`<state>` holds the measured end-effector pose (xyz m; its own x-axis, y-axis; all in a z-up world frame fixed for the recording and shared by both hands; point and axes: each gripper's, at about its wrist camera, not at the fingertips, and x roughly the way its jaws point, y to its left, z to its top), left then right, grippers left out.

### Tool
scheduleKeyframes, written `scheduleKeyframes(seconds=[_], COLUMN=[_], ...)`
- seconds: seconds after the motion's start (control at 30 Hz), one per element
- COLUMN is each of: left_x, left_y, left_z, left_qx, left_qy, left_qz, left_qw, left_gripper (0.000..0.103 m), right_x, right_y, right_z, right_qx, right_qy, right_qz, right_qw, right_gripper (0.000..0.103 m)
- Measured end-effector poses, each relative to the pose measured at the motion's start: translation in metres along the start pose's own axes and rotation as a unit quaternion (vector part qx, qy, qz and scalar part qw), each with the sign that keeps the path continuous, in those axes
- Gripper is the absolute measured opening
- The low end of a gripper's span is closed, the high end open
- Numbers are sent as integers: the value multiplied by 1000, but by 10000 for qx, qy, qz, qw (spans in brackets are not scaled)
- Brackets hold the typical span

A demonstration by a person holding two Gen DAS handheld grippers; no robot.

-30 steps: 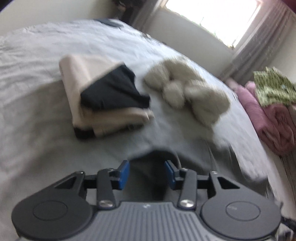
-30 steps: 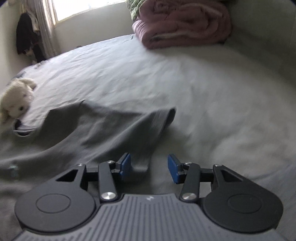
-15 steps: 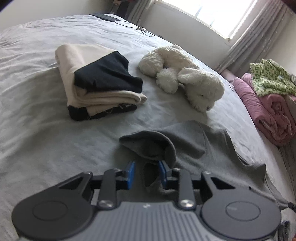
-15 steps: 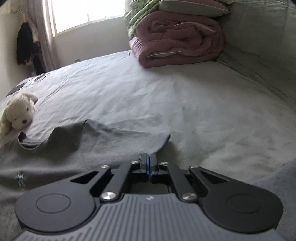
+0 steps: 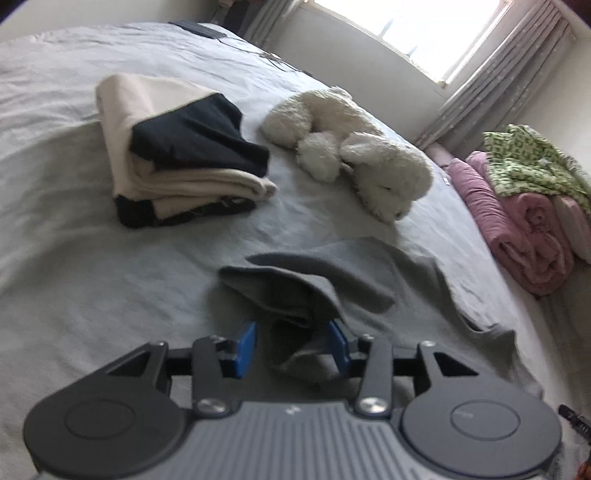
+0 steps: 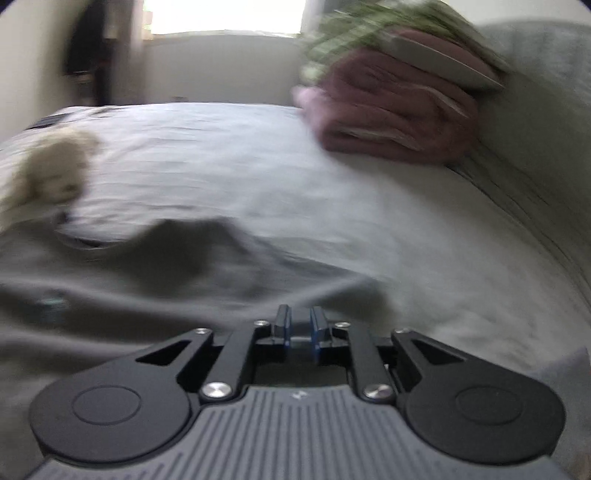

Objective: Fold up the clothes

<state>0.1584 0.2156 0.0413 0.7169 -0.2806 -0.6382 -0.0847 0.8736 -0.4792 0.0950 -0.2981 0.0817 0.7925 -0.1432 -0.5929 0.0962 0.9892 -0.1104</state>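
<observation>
Grey jersey, a T-shirt (image 5: 354,280), lies spread on the pale grey bed sheet (image 5: 74,280) close in front of both tools; in the left wrist view one sleeve is doubled back into a soft hump, and a fold of it hangs between the blue pads of the left gripper (image 5: 291,349); those jaws stand apart and are opening, with the cloth loose between them and perhaps brushing the right-hand pad; the left-hand pad is clear of it. In the right wrist view, which is smeared by motion, the shirt runs across the lower left, its neck opening toward the upper left and its sleeve edge reaching the tips of the right gripper (image 6: 300,326); these jaws show a narrow gap and are opening; whether any cloth sits in that gap I cannot tell through the blur. Beyond the shirt, toward the far side of the bed, a white plush dog (image 5: 354,155) lies on its side, near the collar; to its left rests a folded stack (image 5: 173,158) of cream and black garments, well apart from the shirt. At the bed's right edge a rolled pink blanket (image 5: 517,221) carries a green patterned cloth (image 5: 535,166); behind them a curtain (image 5: 495,74) hangs beside a bright window (image 5: 413,29).
</observation>
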Motion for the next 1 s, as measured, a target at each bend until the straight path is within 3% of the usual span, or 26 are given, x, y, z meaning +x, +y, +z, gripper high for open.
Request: scheduleKeyframes(seconds=[0.03, 0.07, 0.17, 0.33, 0.43, 0.57, 0.63, 0.7, 0.73, 0.77, 0.8, 0.83, 1.0], left_x=[-2, -5, -12, -10, -4, 13, 22, 29, 31, 34, 37, 40, 32], left_y=[-2, -4, 1, 27, 34, 24, 21, 17, 15, 14, 14, 13, 27], left_z=[1, 2, 6, 8, 7, 9, 12, 16, 19, 21, 24, 26, 50], left_qx=[38, 72, -172, -1055, -1367, -1259, -1138, -895, -745, -601, -464, -328, -284], left_qy=[-31, -86, -243, -122, -20, 54, 5, -24, -35, -32, -6, 20, -342], left_qz=[-61, -92, -181, -446, -594, -431, -312, -221, -182, -140, -94, -48, -231], left_qw=[10000, 9999, 9994, 9933, 9888, 9911, 9930, 9957, 9970, 9981, 9989, 9994, 9987], left_gripper=[42, 42, 46, 59, 77, 82, 81, 73, 51, 38, 15, 5, 3], right_x=[-6, -10, -24, -36, -47, -73, -83, -91, -93, -95, -96, -97, -97], right_y=[12, 25, 62, 102, 131, 174, 199, 221, 229, 237, 244, 249, 265], right_z=[0, 0, 1, -6, -14, -29, -40, -53, -59, -64, -69, -73, -89], right_qx=[-95, -219, -589, -988, -1319, -1509, -1706, -2005, -2086, -2115, -2118, -2116, -2269], right_qy=[-1, 23, 95, 387, 638, 806, 898, 950, 989, 1054, 1104, 1113, 1136], right_qz=[199, 397, 989, 1701, 2217, 3012, 3208, 3308, 3376, 3481, 3606, 3674, 3720], right_qw=[9998, 9990, 9933, 9797, 9641, 9381, 9273, 9173, 9125, 9072, 9016, 8988, 8929], right_gripper=[36, 39, 41, 43, 44, 45, 45, 45, 45, 45, 45, 45, 47])
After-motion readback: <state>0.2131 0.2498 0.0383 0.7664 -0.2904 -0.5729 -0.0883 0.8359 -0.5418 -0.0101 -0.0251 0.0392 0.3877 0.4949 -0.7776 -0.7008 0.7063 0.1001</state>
